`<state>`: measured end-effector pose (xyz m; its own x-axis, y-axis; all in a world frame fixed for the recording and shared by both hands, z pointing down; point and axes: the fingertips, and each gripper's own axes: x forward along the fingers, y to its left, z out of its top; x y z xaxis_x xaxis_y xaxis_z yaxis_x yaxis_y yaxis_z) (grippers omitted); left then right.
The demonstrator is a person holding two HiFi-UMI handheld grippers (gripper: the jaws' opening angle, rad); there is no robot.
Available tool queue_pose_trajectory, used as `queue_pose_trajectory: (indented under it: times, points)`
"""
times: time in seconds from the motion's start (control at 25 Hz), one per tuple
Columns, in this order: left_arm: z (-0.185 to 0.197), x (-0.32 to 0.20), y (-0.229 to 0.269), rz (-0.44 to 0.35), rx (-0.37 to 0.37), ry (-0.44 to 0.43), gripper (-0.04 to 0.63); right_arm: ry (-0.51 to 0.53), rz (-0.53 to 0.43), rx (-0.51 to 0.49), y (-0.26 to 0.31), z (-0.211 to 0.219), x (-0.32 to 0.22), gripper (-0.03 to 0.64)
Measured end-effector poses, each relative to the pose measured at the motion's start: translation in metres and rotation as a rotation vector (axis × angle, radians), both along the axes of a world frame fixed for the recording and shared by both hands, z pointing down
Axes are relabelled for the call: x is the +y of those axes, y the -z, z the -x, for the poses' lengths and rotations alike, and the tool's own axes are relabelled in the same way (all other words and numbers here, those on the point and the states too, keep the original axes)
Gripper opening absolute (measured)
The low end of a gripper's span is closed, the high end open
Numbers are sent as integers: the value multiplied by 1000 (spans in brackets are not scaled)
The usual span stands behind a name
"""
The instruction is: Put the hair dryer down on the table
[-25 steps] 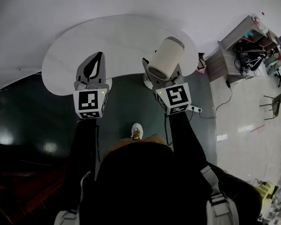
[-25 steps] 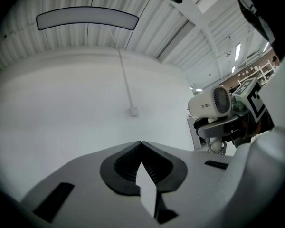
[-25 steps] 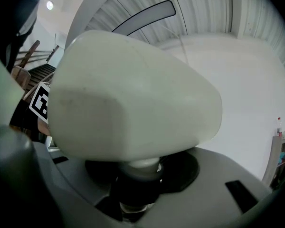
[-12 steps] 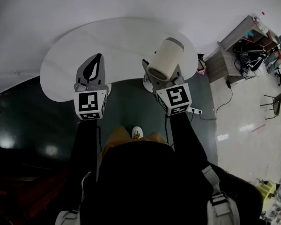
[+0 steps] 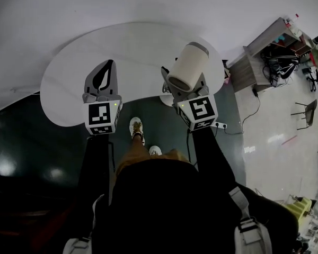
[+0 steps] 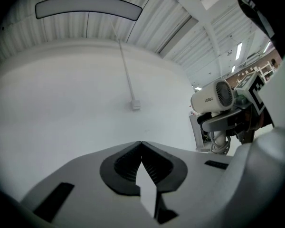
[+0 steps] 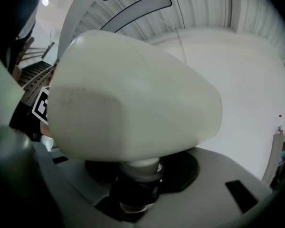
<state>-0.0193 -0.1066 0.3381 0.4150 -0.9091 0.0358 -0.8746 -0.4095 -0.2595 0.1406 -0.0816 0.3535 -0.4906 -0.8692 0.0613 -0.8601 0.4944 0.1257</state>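
Aloft over the near edge of the white table (image 5: 138,46): hair dryer (image 5: 188,66), handle clamped in right gripper (image 5: 183,90); left gripper (image 5: 111,65) closed on nothing, alongside; likely risk if released this close to the rim: round barrel rolling off.

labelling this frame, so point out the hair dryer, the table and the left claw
hair dryer (image 5: 188,67): head view, on the side of its cream barrel.
table (image 5: 140,44): head view, on a bare part of its white top.
left claw (image 5: 112,63): head view, at its shut fingertips.
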Motion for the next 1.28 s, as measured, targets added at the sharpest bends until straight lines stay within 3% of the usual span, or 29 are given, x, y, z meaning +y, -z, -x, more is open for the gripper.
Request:
queue_pose_trajectory:
  times: [0.44, 0.56, 0.84, 1.0, 1.28]
  points:
    - [14, -114, -4, 15, 16, -77, 14, -69, 44, 31, -5, 16, -105, 210]
    - [16, -142, 1, 19, 52, -91, 14, -86, 51, 35, -4, 20, -127, 210]
    - [17, -181, 1, 8, 62, -147, 14, -141, 58, 40, -1, 23, -160, 212]
    - [17, -196, 8, 26, 103, -167, 14, -159, 61, 43, -2, 27, -176, 212]
    - [33, -216, 2, 10, 89, -166, 14, -167, 79, 46, -10, 38, -194, 212]
